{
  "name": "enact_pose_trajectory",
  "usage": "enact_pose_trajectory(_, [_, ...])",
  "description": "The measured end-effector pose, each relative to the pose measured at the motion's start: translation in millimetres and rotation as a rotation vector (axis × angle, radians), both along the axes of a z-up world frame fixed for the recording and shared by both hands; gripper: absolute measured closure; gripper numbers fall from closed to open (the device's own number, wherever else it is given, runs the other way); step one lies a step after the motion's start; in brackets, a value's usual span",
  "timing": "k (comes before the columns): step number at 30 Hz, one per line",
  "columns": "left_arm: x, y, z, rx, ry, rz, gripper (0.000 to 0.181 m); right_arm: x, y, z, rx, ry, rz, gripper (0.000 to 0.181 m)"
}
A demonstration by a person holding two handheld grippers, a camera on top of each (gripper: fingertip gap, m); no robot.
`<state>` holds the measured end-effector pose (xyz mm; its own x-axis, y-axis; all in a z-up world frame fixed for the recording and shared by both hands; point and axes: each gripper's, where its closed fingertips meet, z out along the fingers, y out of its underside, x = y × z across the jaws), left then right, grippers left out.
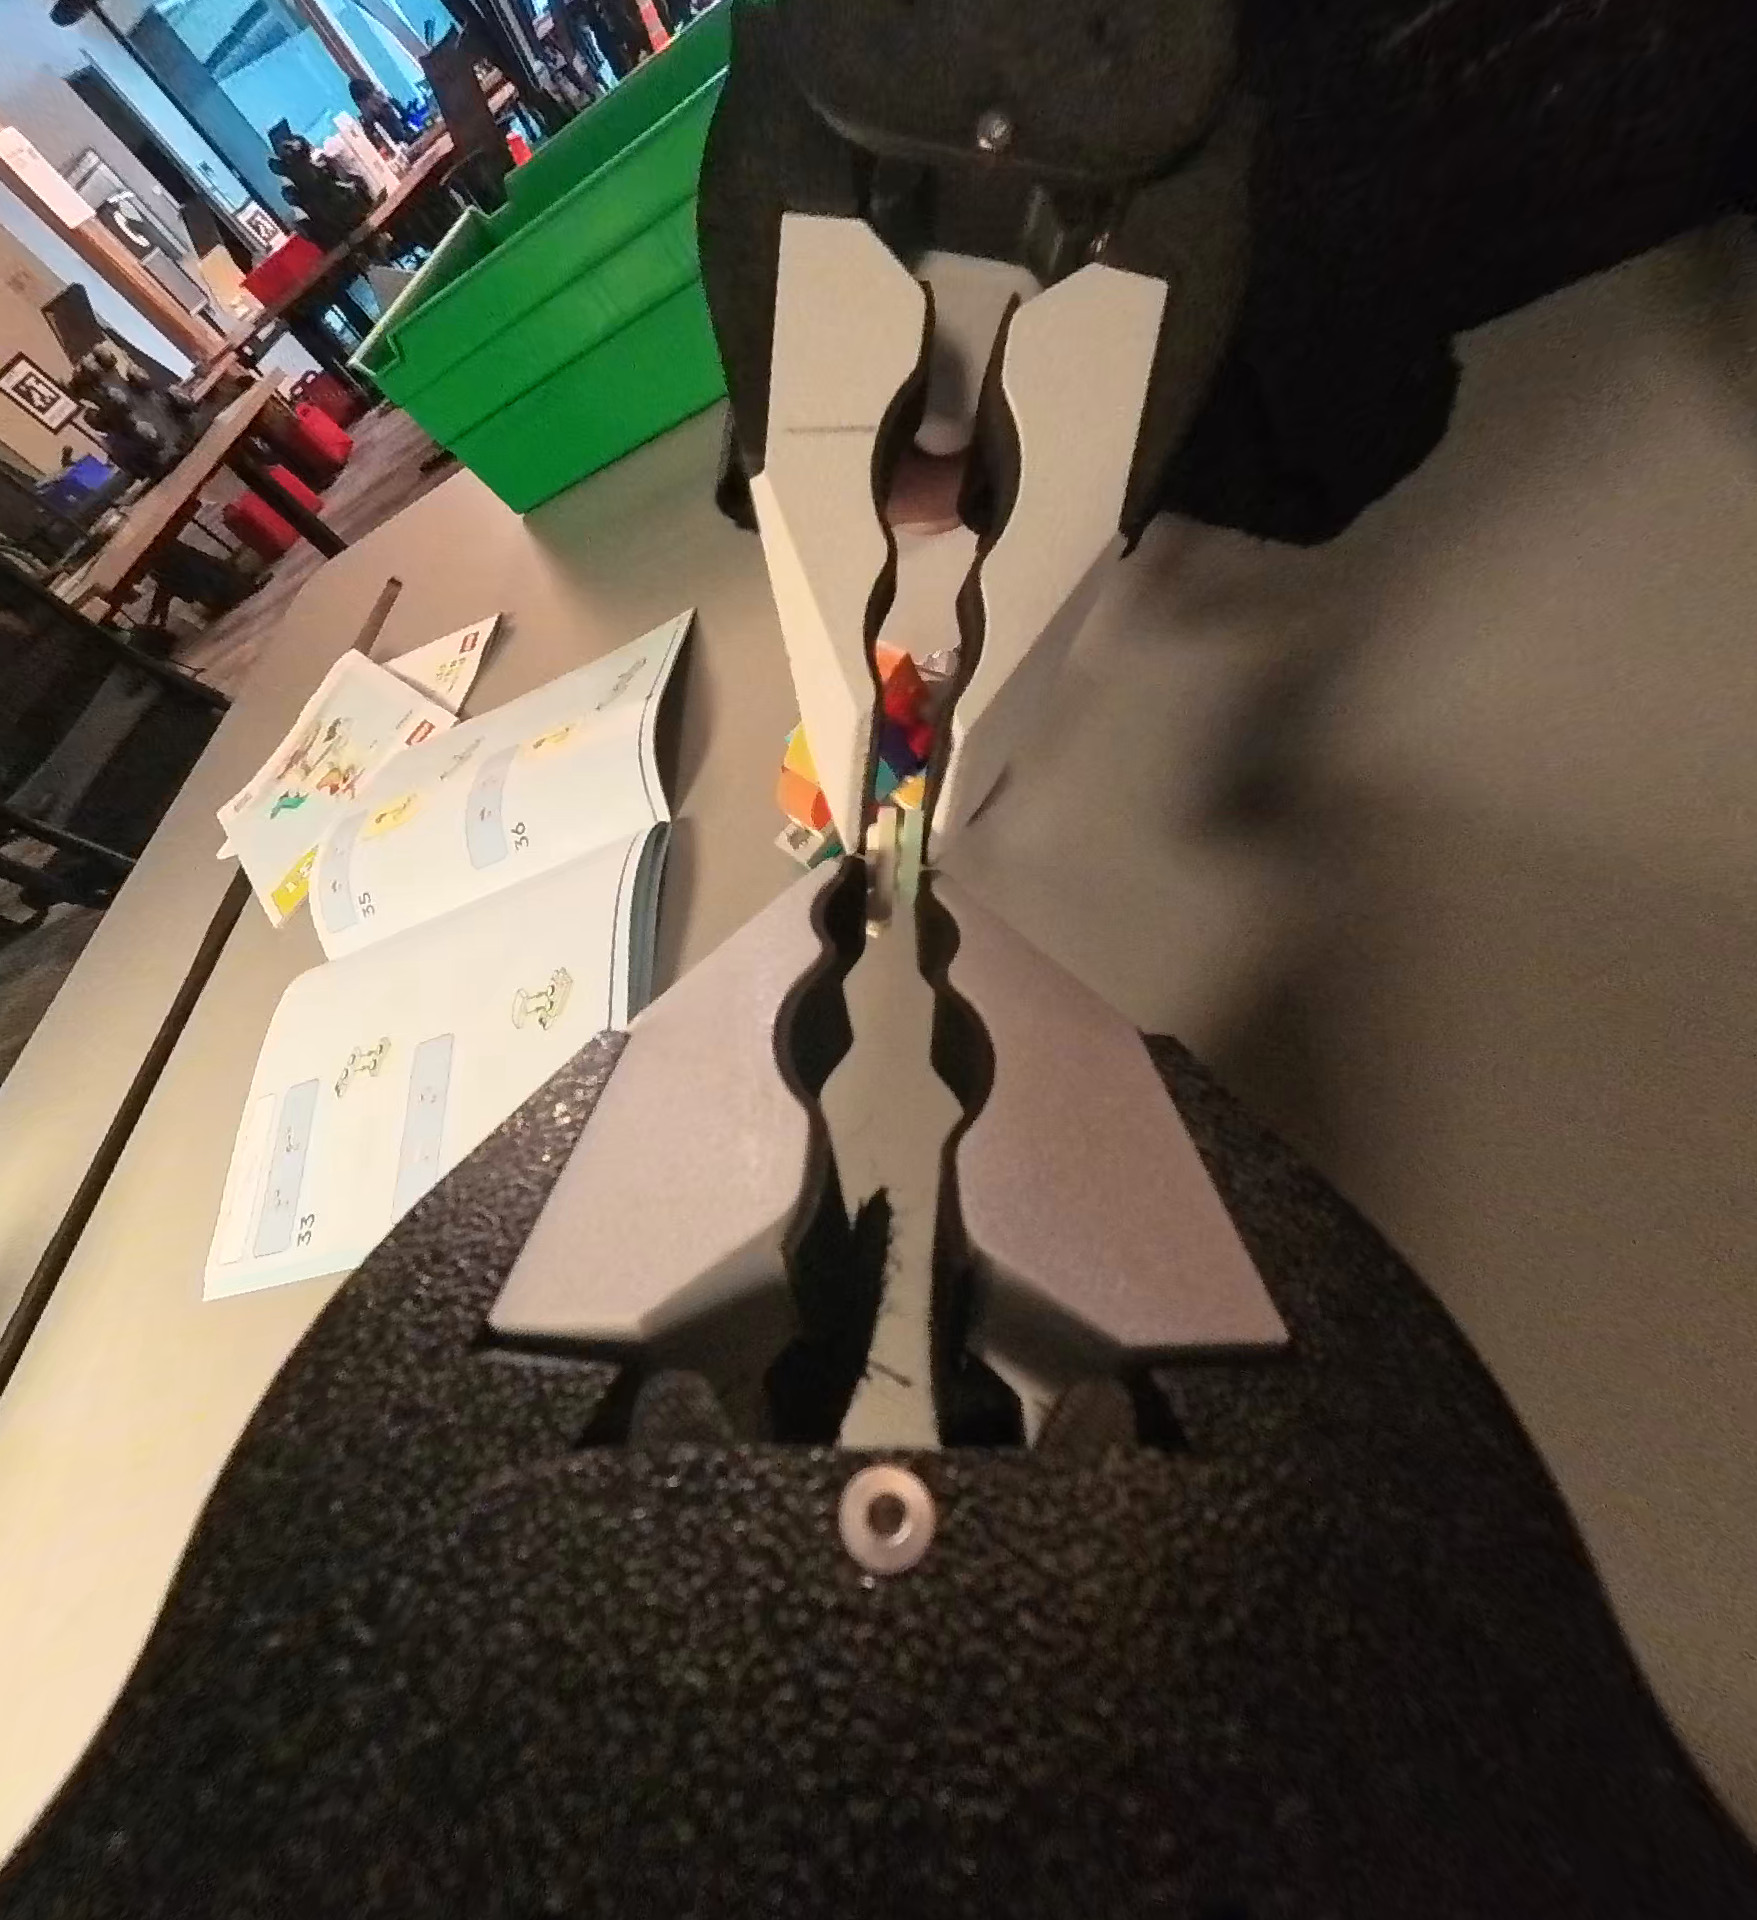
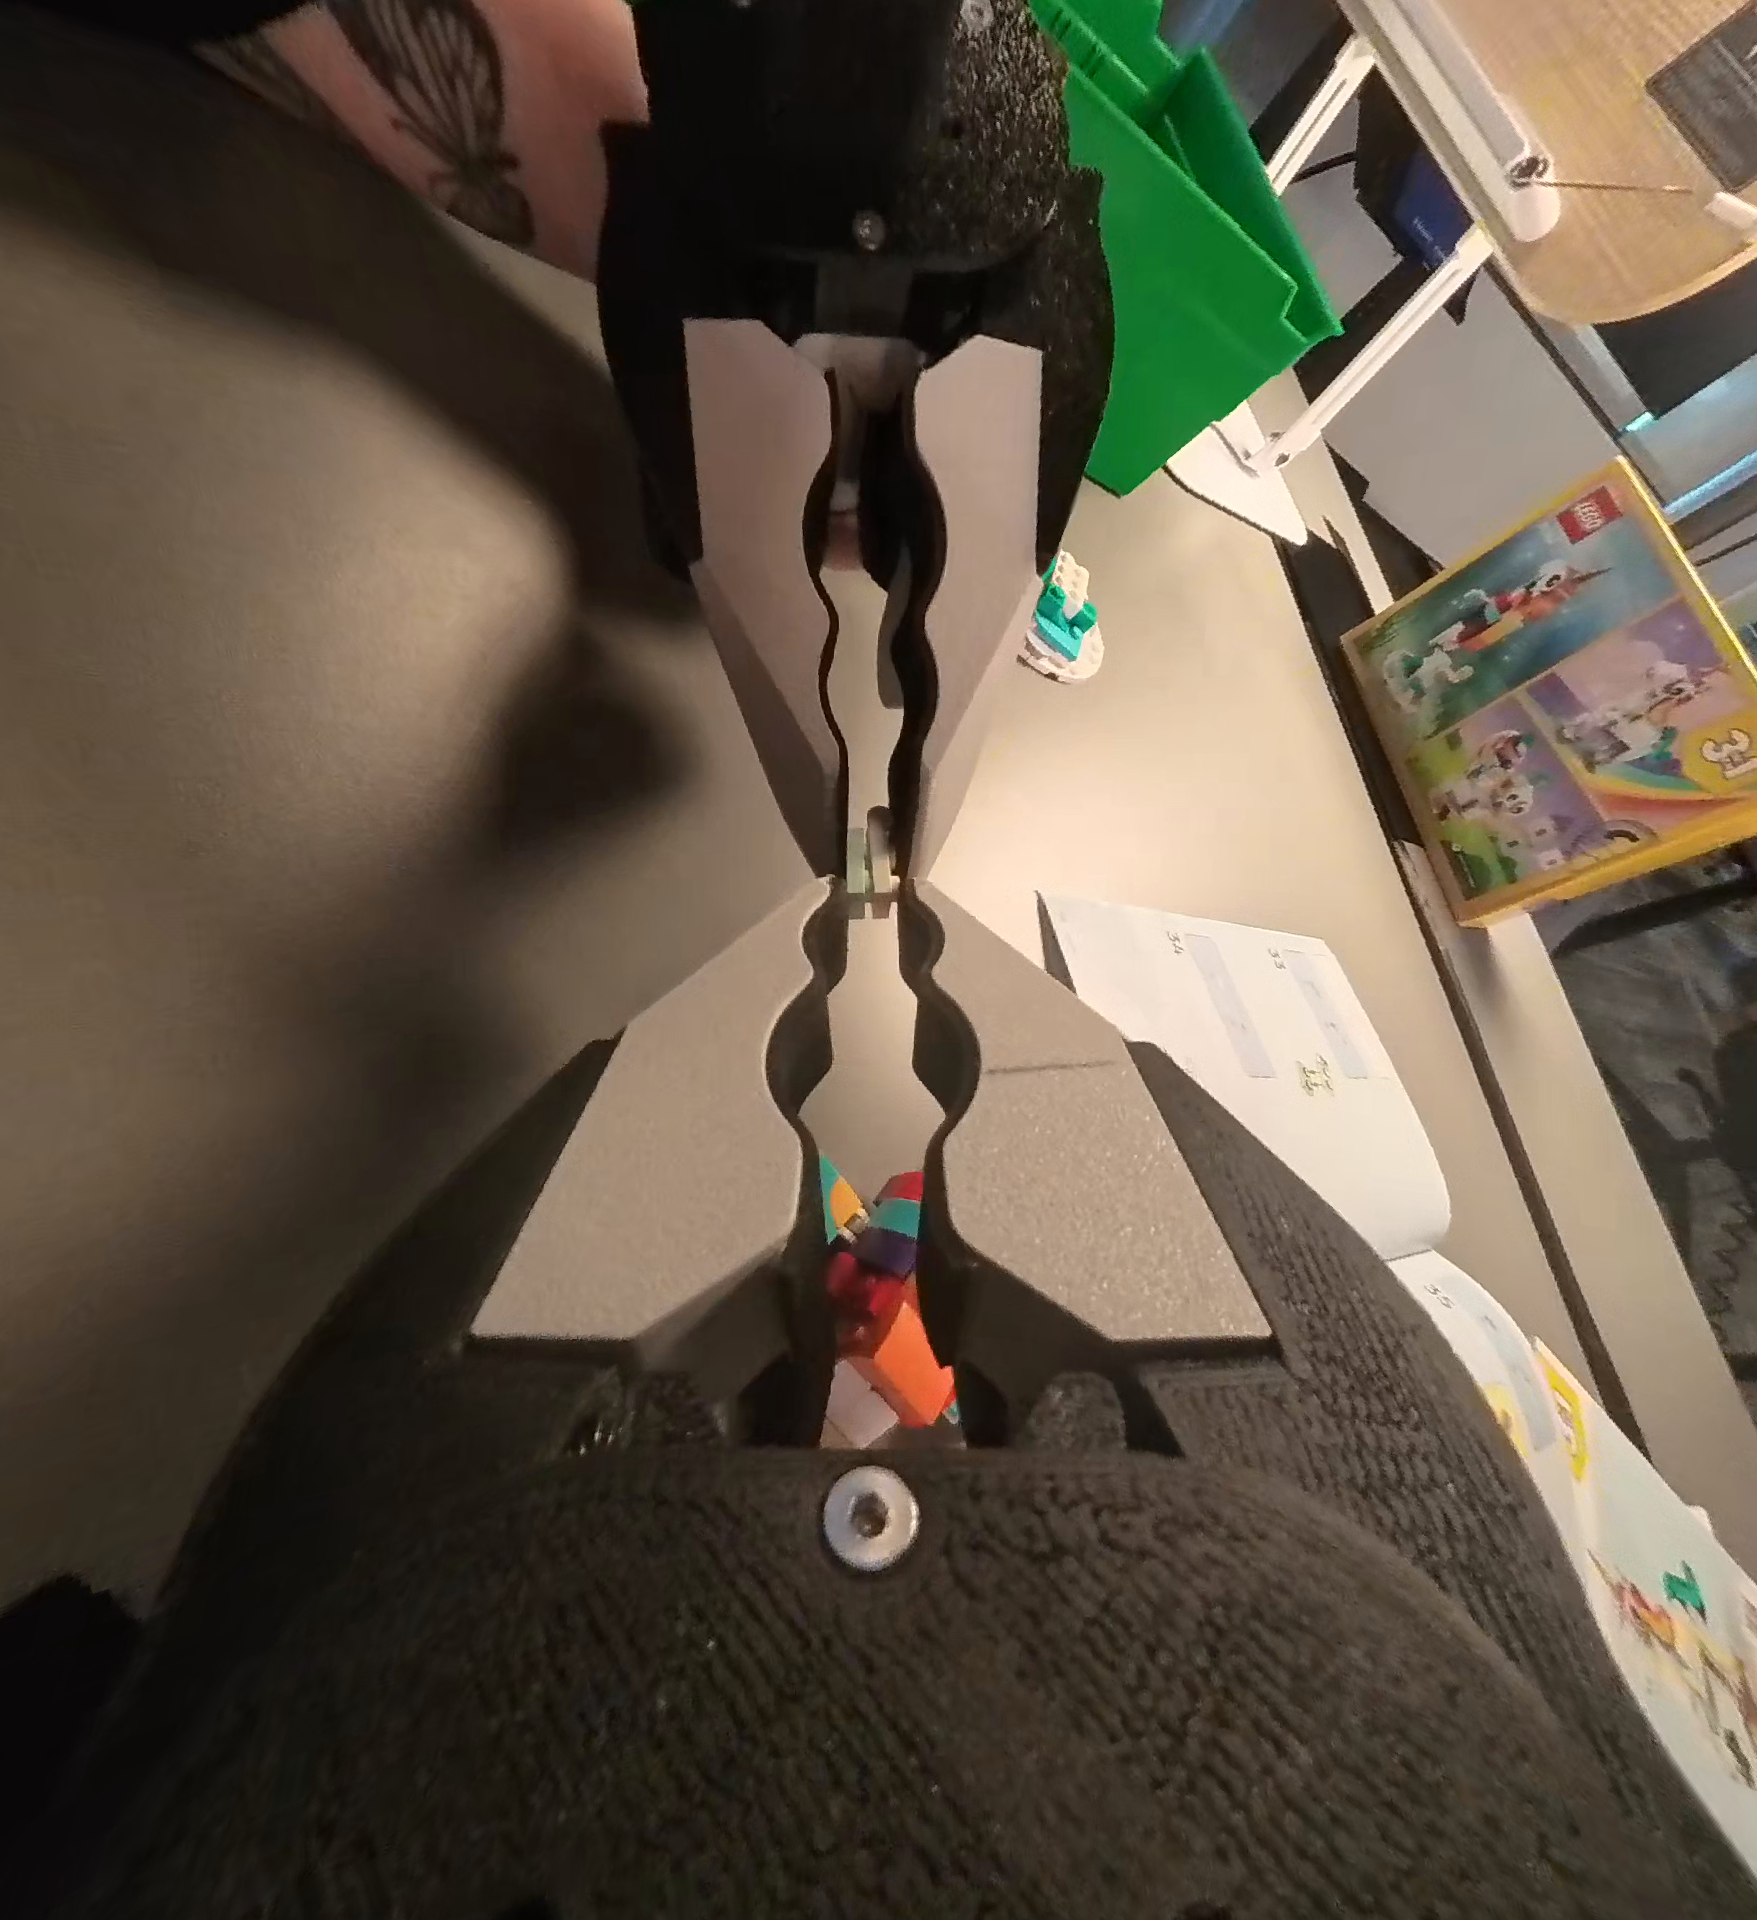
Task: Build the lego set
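My two grippers meet tip to tip above the grey table (image 1: 1425, 883). My left gripper (image 1: 887, 878) is shut on a small pale lego piece (image 1: 885, 904). My right gripper (image 1: 897, 831) comes in from the far side, shut on the same small piece. In the right wrist view my right gripper (image 2: 871, 888) and my left gripper (image 2: 874, 847) pinch that pale green piece (image 2: 863, 871) from opposite ends. A heap of coloured bricks (image 1: 900, 717) lies on the table behind the fingers. It also shows through the finger gap in the right wrist view (image 2: 879, 1288).
An open instruction booklet (image 1: 500, 935) and leaflets (image 1: 334, 758) lie left of the grippers. Stacked green bins (image 1: 562, 312) stand at the back. A small teal-and-white lego build (image 2: 1061, 623) and the yellow set box (image 2: 1580, 707) sit near the table's edge. A person's arm (image 2: 500, 114) holds the left gripper.
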<state>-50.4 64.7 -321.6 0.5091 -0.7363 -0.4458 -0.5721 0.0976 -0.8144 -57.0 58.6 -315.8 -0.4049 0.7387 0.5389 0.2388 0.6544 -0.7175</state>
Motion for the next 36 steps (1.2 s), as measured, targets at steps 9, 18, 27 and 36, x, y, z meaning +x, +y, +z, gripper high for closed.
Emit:
enact_pose_trajectory(9, [1,0,-7,0.007,0.098,0.003,0.175,2,1,-6,0.015,-0.038,-0.008,0.175])
enact_pose_trajectory(18, [-1,3,-3,-0.011,0.028,0.031,0.171,0,2,-4,0.026,-0.019,-0.018,0.175])
enact_pose_trajectory(27, [-9,-3,32,-0.392,-0.574,-0.033,0.157,2,3,9,0.136,0.132,0.039,0.175])
enact_pose_trajectory(36, [-7,-7,21,-0.549,-0.609,-0.053,0.175,-1,-2,12,0.249,0.187,0.054,0.174])
